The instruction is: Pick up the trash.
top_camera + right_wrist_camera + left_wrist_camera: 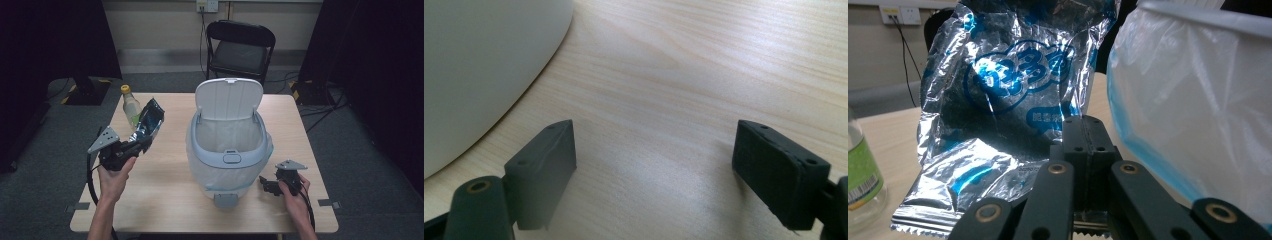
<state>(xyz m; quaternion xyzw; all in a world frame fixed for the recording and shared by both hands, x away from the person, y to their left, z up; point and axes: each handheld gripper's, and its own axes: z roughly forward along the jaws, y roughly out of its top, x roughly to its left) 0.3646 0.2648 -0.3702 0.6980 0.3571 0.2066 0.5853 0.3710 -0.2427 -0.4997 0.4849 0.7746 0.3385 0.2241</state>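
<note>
The left gripper is held above the left part of the desk, its jaws pressed together on the lower edge of a foil snack bag. In the left gripper view the jaws meet flat against each other with the crimped bottom seam of the foil snack bag caught between them. The bag stands roughly upright from the jaws, crumpled, silver inside with blue printing. It is clear of the desk surface and lies to the left of the waste bin, near it but not touching in the high view.

The waste bin stands at the middle of the desk. Its lid is raised and leans back. A white plastic liner with a blue band is folded over the rim; the liner sits close to the right of the bag in the left gripper view.

A bottle with a yellow cap stands upright on the desk behind the bag, at the far left. Its green label shows at the left edge of the left gripper view.

The right gripper is low at the near right of the desk, just beside the base of the bin. In the right gripper view the jaws stand wide apart with nothing between them, bare wood beneath, and the curved white wall of the bin at the left.

A black folding chair stands on the floor beyond the desk.
</note>
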